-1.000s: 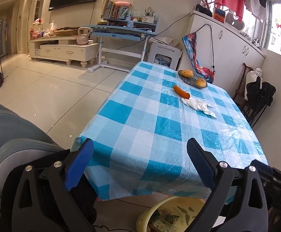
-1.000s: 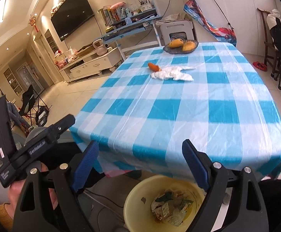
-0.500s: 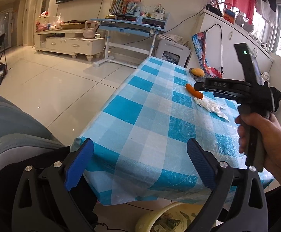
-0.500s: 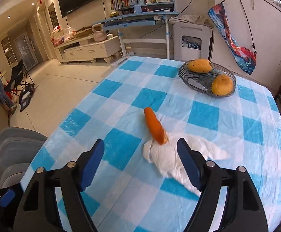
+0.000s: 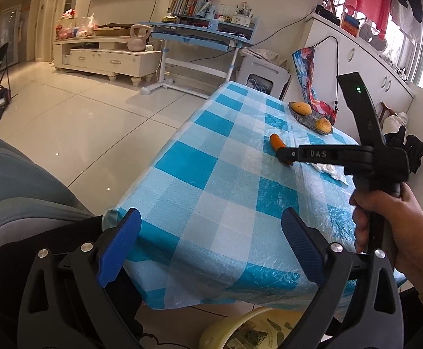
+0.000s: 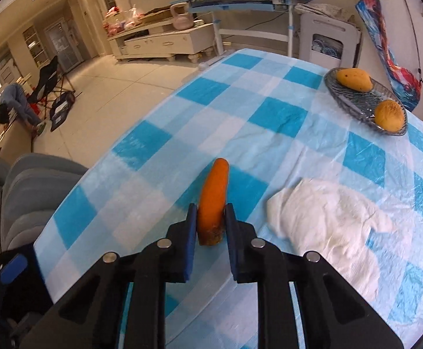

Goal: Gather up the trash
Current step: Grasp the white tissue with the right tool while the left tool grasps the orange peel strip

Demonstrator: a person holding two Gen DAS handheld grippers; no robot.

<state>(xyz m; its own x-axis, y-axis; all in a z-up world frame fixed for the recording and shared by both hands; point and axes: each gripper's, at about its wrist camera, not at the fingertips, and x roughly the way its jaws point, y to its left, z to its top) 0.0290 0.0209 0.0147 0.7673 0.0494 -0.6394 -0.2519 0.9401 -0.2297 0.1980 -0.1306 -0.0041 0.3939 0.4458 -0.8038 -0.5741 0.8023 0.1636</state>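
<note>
Orange carrot piece (image 6: 213,200) lies lengthwise mid-table, cut end nearest. Crumpled white tissue (image 6: 327,221) lies just beside it, toward the table's right edge.

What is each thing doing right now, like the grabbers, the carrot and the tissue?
Right gripper: shut on the carrot.
Carrot: lying on the table, pinched at its cut end.
Left gripper: open, empty.
Tissue: crumpled, loose beside the carrot.
Bin: on the floor, holding trash.

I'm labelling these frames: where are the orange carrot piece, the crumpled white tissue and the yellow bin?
Orange carrot piece (image 6: 214,192): right wrist view, mid-body.
Crumpled white tissue (image 6: 327,218): right wrist view, centre.
Yellow bin (image 5: 226,330): left wrist view, rim.
</note>
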